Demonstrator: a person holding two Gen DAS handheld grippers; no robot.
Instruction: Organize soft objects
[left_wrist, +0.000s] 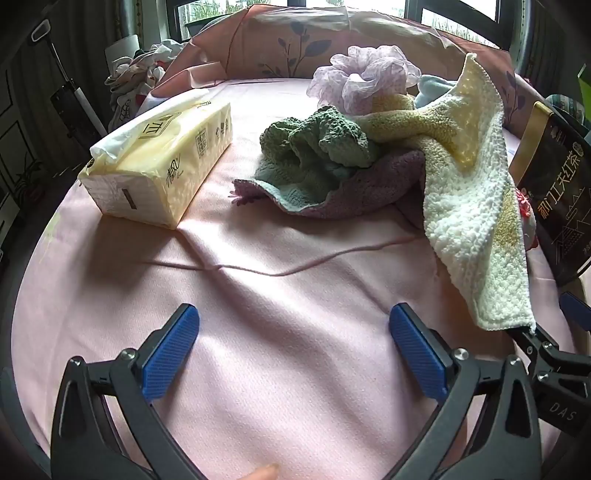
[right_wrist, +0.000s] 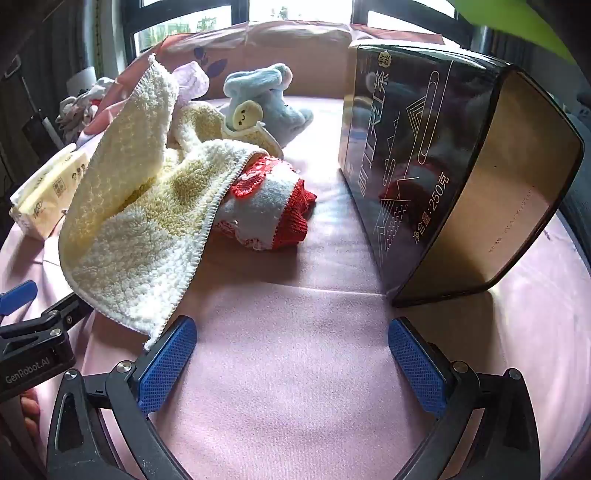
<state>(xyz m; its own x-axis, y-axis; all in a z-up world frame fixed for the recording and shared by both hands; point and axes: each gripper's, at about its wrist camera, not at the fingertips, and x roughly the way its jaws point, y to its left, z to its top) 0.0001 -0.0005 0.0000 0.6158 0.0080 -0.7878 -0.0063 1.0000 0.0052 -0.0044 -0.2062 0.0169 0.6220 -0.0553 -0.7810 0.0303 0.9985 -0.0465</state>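
Note:
A heap of soft things lies on the pink sheet (left_wrist: 295, 280): a cream and yellow towel (left_wrist: 476, 221), a green cloth (left_wrist: 317, 147) on a mauve cloth (left_wrist: 373, 192), and a lilac mesh puff (left_wrist: 365, 81). In the right wrist view the same towel (right_wrist: 140, 229) drapes over a red and white knitted piece (right_wrist: 273, 206), with a pale blue plush toy (right_wrist: 266, 99) behind. My left gripper (left_wrist: 293, 354) stands open above bare sheet, short of the heap. My right gripper (right_wrist: 291, 365) is open too, its left finger pad (right_wrist: 166, 362) just beside the towel's lower corner.
A yellow tissue pack (left_wrist: 159, 162) lies left of the heap. A black and gold tea box (right_wrist: 436, 166) stands upright on the right. A pink pillow (left_wrist: 295, 40) with a leaf print lines the back, under windows. Clothes (left_wrist: 136, 77) are piled off the far left.

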